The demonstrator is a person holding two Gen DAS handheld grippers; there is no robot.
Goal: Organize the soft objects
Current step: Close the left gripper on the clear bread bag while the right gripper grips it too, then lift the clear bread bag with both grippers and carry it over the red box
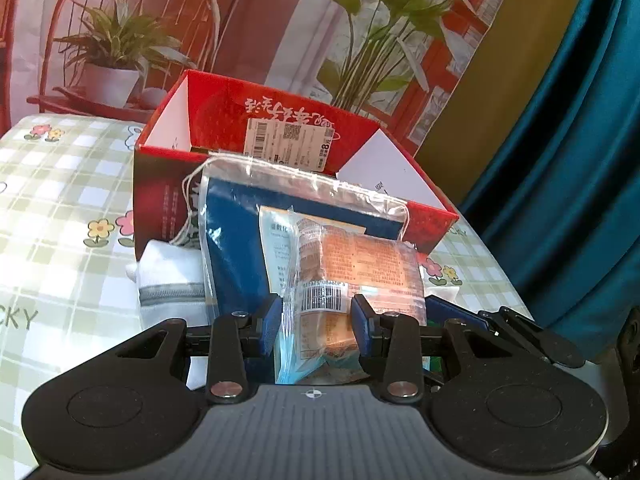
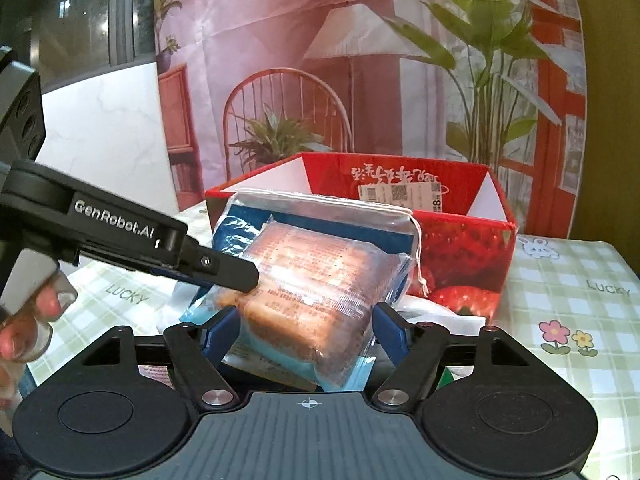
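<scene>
A clear packet with orange-brown contents point(image 1: 360, 260) point(image 2: 320, 280) lies on top of a clear drawstring bag holding a blue pack point(image 1: 236, 224) point(image 2: 248, 216), in front of the open red strawberry box point(image 1: 424, 212) point(image 2: 460, 248). My left gripper point(image 1: 317, 320) is shut on the near end of the orange packet, at its barcode. In the right wrist view one of its fingers point(image 2: 224, 270) reaches in from the left onto the packet. My right gripper point(image 2: 302, 330) stands open around the same packet, its pads wide on either side. A folded white sock point(image 1: 168, 276) lies left of the bags.
A green checked tablecloth with flowers point(image 1: 60, 208) point(image 2: 568, 304) covers the table. A printed backdrop of chair and plants point(image 2: 288, 80) hangs close behind the box. A teal curtain point(image 1: 568, 160) hangs at the right. A person's hand point(image 2: 24, 320) holds the left gripper's handle.
</scene>
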